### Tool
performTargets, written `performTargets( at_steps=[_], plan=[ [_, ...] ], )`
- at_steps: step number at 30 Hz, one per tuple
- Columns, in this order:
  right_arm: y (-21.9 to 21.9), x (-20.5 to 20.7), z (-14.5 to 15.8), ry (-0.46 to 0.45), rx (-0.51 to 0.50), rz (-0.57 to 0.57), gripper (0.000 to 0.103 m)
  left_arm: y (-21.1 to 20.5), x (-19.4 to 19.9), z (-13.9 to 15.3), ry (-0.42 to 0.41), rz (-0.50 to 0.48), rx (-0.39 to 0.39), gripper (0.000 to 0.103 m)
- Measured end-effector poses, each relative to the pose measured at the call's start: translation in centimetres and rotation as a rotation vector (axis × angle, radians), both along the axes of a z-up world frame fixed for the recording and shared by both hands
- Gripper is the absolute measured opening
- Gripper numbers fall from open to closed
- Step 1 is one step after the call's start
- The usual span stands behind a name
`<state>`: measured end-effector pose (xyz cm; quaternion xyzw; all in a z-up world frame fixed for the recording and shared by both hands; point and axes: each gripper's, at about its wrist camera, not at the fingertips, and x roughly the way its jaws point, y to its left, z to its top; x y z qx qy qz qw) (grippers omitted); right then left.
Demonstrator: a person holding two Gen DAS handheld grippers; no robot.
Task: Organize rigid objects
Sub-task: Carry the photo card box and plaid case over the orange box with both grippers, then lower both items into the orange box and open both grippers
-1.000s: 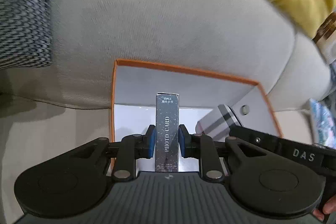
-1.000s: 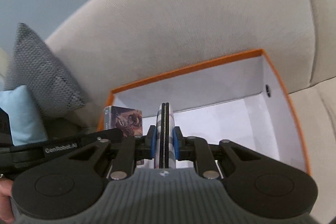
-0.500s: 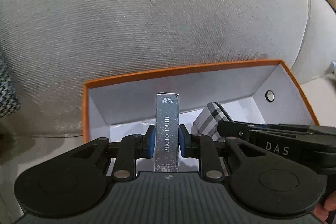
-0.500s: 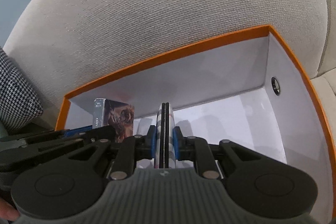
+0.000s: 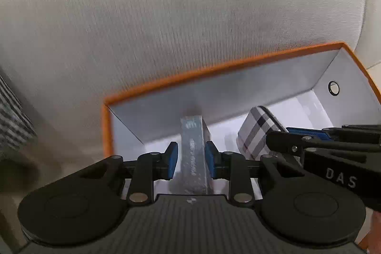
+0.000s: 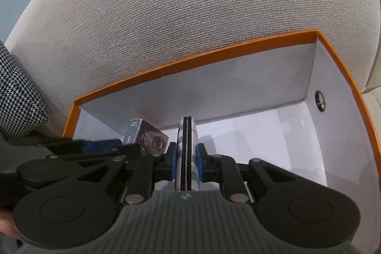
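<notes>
My left gripper (image 5: 191, 160) is shut on a dark photo card box (image 5: 194, 146), held upright inside an orange-rimmed white box (image 5: 214, 68) near its left back corner. My right gripper (image 6: 187, 158) is shut on a flat plaid case (image 6: 187, 142), edge-on, also inside the white box (image 6: 190, 58). In the left wrist view the plaid case (image 5: 257, 132) sits to the right of the card box. In the right wrist view the card box (image 6: 148, 135) stands to the left, held by the left gripper.
The box rests on a beige sofa against its back cushion (image 5: 190, 16). A black-and-white houndstooth pillow (image 6: 16, 106) lies left of the box. A round eyelet (image 6: 319, 100) is in the box's right wall.
Both grippers have moved forward and down into the box with their objects. The card box now sits lower, close to the back wall.
</notes>
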<state>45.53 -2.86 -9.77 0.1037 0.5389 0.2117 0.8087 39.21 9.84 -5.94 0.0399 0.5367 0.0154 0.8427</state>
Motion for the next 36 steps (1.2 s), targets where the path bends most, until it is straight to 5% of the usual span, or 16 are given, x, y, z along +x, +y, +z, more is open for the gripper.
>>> performTargets(
  at_steps=[3,6,16,27,32,36],
  plan=[
    [-0.2,-0.3,0.6,-0.019,0.023,0.017,0.017,-0.2,0.0,0.3,0.001,-0.044,0.089,0.033],
    [0.5,-0.4,0.8,-0.014,0.039,0.027,0.017,0.8,-0.3,0.2,0.013,-0.024,0.066,0.031],
    [3.2,-1.4,2.2,-0.031,0.079,0.085,0.017,6.1,-4.5,4.9,-0.172,0.110,-0.133,0.031],
    [3.0,-0.2,1.1,0.013,-0.008,0.005,0.017,10.4,-6.9,1.1,-0.085,0.219,-0.347,0.028],
    [3.2,0.9,0.1,0.083,0.054,-0.041,0.017,9.1,-7.4,0.6,-0.085,0.219,-0.382,0.015],
    [3.1,0.9,-0.5,0.107,-0.035,-0.040,0.021,8.5,-7.2,0.1,-0.089,0.229,-0.383,0.014]
  ],
)
